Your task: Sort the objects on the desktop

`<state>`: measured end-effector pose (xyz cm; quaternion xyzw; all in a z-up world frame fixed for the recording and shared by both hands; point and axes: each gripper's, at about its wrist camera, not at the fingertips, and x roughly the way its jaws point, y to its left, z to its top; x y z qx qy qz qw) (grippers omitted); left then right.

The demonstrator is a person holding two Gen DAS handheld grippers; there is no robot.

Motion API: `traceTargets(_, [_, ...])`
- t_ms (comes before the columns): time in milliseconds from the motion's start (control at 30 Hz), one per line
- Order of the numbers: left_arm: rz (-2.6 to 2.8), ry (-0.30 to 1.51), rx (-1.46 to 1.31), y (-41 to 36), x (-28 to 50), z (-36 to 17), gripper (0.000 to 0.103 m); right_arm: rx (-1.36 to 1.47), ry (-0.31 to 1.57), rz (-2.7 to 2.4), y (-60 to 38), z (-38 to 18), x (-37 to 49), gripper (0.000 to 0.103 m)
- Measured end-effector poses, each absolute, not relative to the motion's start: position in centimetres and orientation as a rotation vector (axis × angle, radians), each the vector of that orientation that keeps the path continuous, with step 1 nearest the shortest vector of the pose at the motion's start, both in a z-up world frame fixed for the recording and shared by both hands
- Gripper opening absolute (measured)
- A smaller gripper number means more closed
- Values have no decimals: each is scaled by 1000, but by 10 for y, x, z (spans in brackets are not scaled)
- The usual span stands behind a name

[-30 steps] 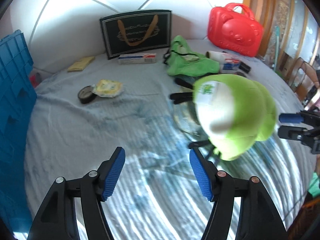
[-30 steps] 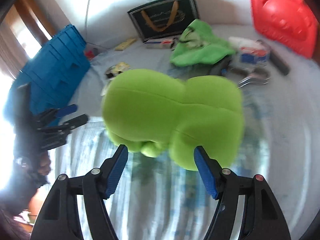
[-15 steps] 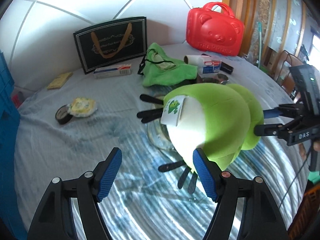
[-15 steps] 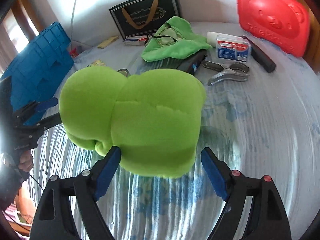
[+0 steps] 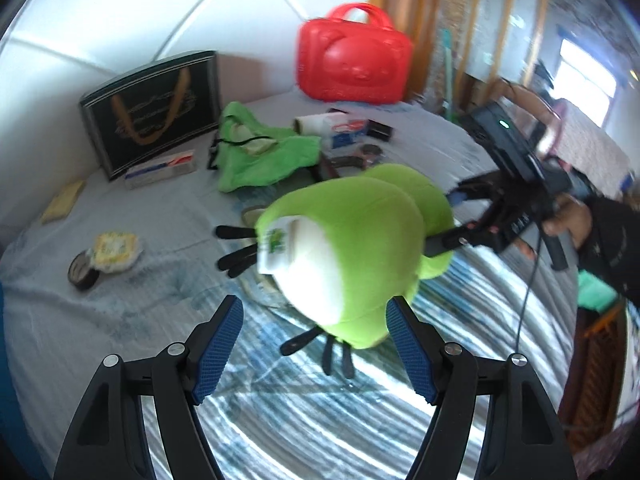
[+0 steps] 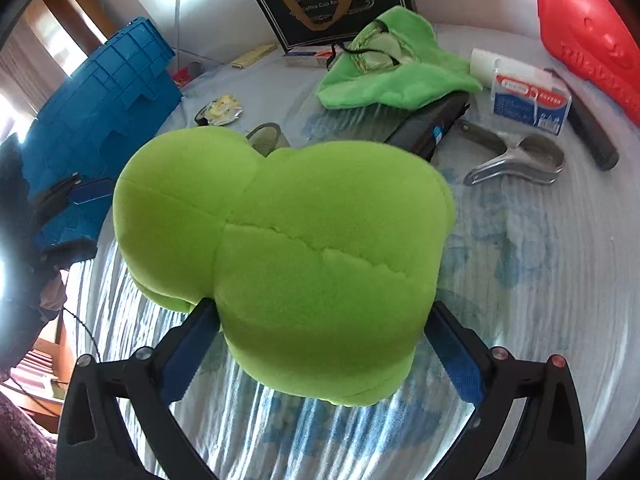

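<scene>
A green plush toy (image 6: 288, 248) with a white belly (image 5: 340, 268) and black string limbs fills the right wrist view. My right gripper (image 6: 320, 344) is closed on its back, both blue pads pressed into the plush, holding it above the cloth-covered table (image 6: 540, 280). In the left wrist view the right gripper (image 5: 452, 220) grips the toy from the right. My left gripper (image 5: 312, 344) is open and empty, its pads just below and either side of the toy's belly.
A blue crate (image 6: 100, 120) stands at the left. At the back are a black gift bag (image 5: 156, 108), a red case (image 5: 352, 64), a green cloth (image 5: 264, 152), a white box (image 6: 532, 100), a metal clip (image 6: 520, 160), a tape roll (image 5: 82, 274) and a yellow packet (image 5: 116, 250).
The right gripper has closed on the plush toy and lifted it nearer the left gripper. The left gripper stayed open as its view swung to the right.
</scene>
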<state>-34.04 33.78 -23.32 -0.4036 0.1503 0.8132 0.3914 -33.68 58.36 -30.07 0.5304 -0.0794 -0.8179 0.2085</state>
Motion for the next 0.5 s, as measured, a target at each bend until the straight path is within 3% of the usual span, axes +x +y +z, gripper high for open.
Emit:
traceTargets(167, [1929,446,-1042,365,-345,-258,76,1472,-233,-2274,582,-300,-337,103])
traceTargets(233, [1919,445,-1041,373,-353,-263,82,1467,-221,-2274,580,-298,-339,103])
traceTargets(333, [1913,472,-1094,386,-368,-279,100,1468,-230,-2274,577,-302,-347,103])
traceTargets(367, [1907,487,-1132,391,-373,-287,99,1469,-235,-2271,575,-303,-349,103])
traceTargets(400, [1903,511,-1164,395,-378,-296,86,1466,-226,-2278,572,-303,-350,103])
traceTargets(500, [1935,426,-1177,391,-388,-297,71,1443,-178,-2323,563,-300,-350,103])
